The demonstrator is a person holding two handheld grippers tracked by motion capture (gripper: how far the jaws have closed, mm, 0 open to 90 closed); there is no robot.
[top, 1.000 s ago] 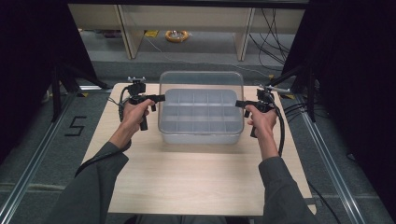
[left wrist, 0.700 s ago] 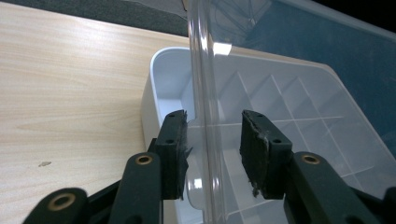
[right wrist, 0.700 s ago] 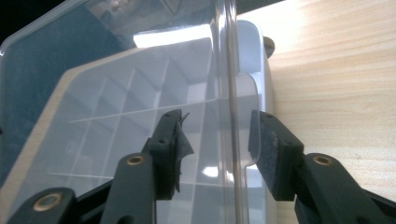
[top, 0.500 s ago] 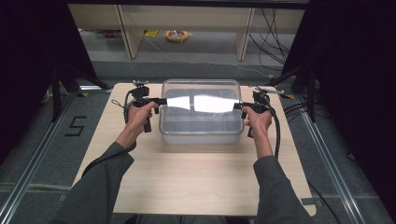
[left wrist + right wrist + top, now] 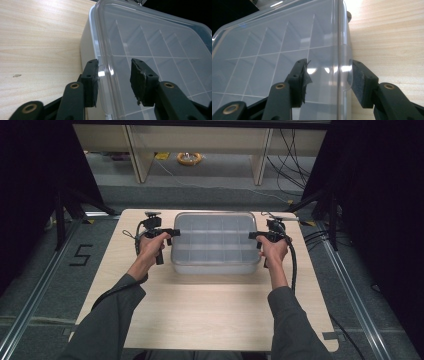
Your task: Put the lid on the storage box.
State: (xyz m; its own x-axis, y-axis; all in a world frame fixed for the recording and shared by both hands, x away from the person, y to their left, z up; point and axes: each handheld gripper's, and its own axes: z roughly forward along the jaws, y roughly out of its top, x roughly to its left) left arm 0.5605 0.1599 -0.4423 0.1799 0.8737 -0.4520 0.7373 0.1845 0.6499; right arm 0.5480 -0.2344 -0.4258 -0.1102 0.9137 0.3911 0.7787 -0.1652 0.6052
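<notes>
Two grippers are set at opposite short ends of the clear compartment box [image 5: 214,242], mid-table: left gripper [image 5: 113,75], right gripper [image 5: 328,76]. Jaws have just been opening; each pair straddles the lid rim, pads apparently released.

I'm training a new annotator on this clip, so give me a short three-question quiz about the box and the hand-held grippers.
1. True or false: the clear plastic box stands on the wooden table.
2. Which edge of the box does the left hand-held gripper straddle?
A. the near long edge
B. its left short edge
C. the far long edge
3. Are the pads of the right hand-held gripper pressing on the box's rim?

Key
1. True.
2. B.
3. No; the jaws have just been opening, with the rim between them and gaps at the pads.
</notes>
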